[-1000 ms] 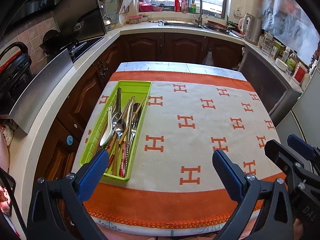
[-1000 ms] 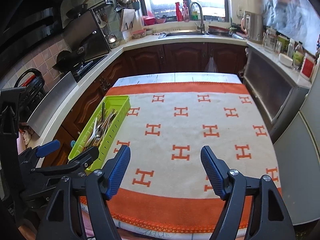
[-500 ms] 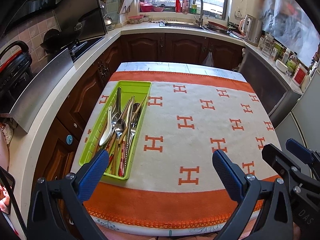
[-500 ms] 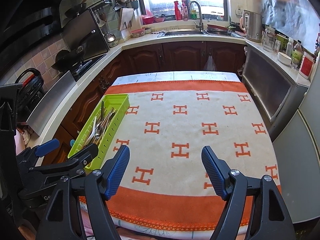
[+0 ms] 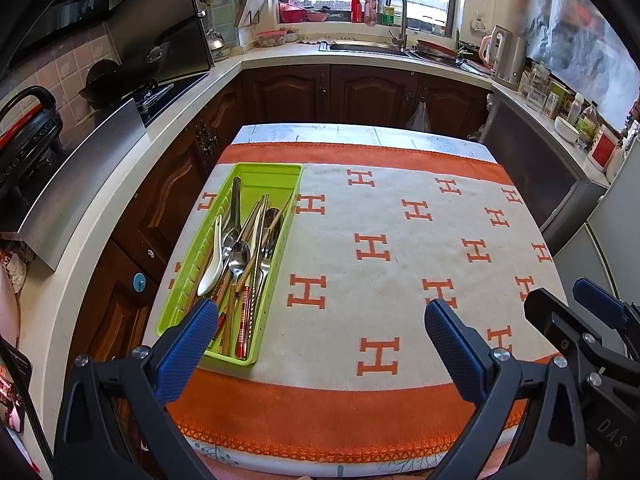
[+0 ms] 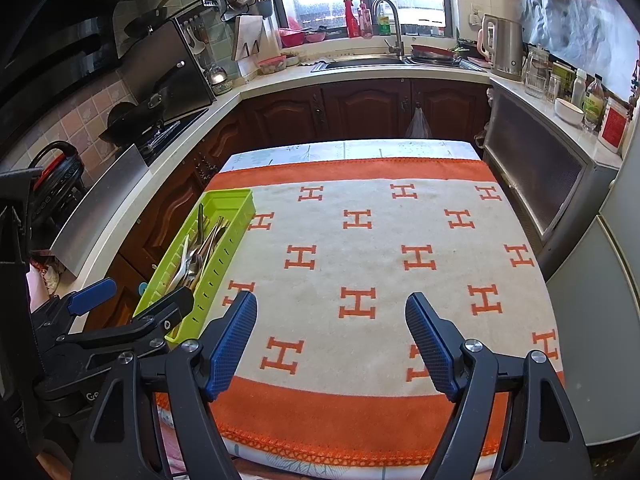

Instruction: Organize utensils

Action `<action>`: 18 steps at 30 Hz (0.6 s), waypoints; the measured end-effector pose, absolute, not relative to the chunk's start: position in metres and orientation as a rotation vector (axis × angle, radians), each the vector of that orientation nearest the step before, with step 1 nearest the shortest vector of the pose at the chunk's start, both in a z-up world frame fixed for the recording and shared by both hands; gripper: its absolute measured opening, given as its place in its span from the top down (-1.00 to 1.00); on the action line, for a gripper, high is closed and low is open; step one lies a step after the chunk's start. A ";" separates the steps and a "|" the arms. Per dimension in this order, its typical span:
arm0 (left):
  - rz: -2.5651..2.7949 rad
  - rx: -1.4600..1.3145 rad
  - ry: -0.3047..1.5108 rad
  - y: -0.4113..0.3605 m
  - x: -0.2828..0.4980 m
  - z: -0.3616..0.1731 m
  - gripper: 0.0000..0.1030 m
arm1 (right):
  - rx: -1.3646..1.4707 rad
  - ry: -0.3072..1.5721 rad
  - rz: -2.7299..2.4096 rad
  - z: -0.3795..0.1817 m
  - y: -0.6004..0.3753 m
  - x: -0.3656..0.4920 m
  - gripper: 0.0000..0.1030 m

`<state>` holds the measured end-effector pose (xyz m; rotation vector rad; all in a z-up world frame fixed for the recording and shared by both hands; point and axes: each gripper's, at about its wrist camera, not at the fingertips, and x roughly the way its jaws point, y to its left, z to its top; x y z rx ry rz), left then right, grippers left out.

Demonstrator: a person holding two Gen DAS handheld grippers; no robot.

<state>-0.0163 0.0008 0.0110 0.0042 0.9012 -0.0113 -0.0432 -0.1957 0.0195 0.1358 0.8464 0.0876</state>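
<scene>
Both the left claw and right claw gape wide, empty, above the tabletop; nothing has shifted since, green tray included.

lime-green tray, cream cloth with orange H motifs

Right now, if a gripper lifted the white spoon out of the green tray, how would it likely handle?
The white spoon looks glazed, so probably stiff, slippery between pads and chip-prone if dropped. It lies among metal spoons and chopsticks in the green tray, so lifting it would likely drag neighbours. Its curved bowl may rock once set down.
</scene>
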 end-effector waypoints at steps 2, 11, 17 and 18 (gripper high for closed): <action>-0.011 0.005 0.904 0.001 -0.015 0.011 -0.98 | 0.135 0.847 0.087 0.019 -0.196 -0.043 -0.52; -0.007 0.009 0.916 0.001 -0.012 0.008 -0.98 | 0.141 0.857 0.090 0.015 -0.197 -0.038 -0.52; -0.005 0.011 0.921 0.002 -0.010 0.007 -0.98 | 0.142 0.859 0.090 0.014 -0.198 -0.036 -0.52; -0.006 0.011 0.921 0.001 -0.009 0.006 -0.98 | 0.144 0.862 0.091 0.012 -0.198 -0.034 -0.52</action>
